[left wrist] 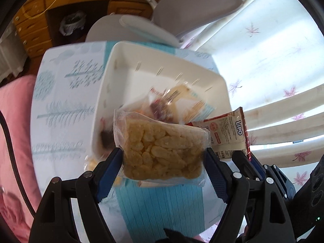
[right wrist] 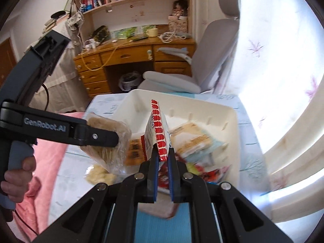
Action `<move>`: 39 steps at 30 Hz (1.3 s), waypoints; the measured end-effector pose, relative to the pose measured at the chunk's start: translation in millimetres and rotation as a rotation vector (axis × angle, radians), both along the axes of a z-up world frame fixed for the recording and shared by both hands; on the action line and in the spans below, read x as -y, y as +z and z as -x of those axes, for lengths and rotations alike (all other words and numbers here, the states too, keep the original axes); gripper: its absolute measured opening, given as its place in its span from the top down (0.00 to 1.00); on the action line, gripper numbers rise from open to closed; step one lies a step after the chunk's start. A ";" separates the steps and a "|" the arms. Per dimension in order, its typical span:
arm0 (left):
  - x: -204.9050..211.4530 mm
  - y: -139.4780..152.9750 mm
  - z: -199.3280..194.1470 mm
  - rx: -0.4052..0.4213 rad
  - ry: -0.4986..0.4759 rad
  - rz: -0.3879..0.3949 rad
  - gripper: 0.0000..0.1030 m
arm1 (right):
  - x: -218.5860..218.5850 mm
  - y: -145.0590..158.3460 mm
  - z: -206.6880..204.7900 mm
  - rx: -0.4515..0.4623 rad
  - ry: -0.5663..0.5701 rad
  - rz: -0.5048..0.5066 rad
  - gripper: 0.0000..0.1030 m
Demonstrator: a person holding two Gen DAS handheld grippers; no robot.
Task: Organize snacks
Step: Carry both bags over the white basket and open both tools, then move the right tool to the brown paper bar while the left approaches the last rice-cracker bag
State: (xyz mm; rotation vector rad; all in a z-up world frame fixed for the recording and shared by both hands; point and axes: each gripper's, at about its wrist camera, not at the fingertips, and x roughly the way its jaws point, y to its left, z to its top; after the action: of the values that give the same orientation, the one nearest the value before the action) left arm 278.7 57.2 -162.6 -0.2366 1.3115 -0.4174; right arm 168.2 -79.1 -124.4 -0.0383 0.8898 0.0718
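My left gripper (left wrist: 164,158) is shut on a clear bag of puffed rice cake (left wrist: 162,147) and holds it above the near edge of a white bin (left wrist: 125,58). My right gripper (right wrist: 163,156) is shut on a red and white Lipo packet (right wrist: 157,129), held upright over the same white bin (right wrist: 232,113). The packet also shows in the left wrist view (left wrist: 226,133), right of the rice cake bag. The left gripper with its bag shows in the right wrist view (right wrist: 107,133) at the left. Several snack packets (right wrist: 196,141) lie inside the bin.
The bin stands on a small table with a pale blue tree-print cloth (left wrist: 60,105). A loose yellowish snack (right wrist: 97,174) lies on the cloth by the bin. A grey chair (right wrist: 202,64), wooden desk (right wrist: 121,56), pink bedding (left wrist: 14,121) and white curtains (left wrist: 273,60) surround the table.
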 end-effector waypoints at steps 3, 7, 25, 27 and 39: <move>10.0 1.2 -10.7 0.031 -0.013 0.008 0.23 | 11.2 -1.9 -7.3 0.001 -0.032 0.034 0.92; 20.4 0.3 -22.8 0.054 -0.019 0.012 0.22 | 22.1 0.0 -11.8 0.008 -0.065 0.063 0.92; 4.2 -9.3 -3.2 -0.019 0.032 0.014 0.03 | 30.5 1.9 -5.3 -0.036 -0.113 0.028 0.60; -1.2 -8.8 6.8 -0.014 0.048 0.003 0.03 | 30.5 1.9 -0.9 -0.038 -0.111 0.021 0.58; -13.0 5.7 97.1 -0.012 0.146 -0.067 0.03 | 32.6 6.9 37.0 -0.036 -0.007 -0.052 0.56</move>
State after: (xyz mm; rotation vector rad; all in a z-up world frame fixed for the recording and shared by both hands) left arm 181.6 70.2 -156.9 -0.2771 1.3082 -0.2486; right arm 131.2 -111.7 -117.6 0.0147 0.9241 0.0891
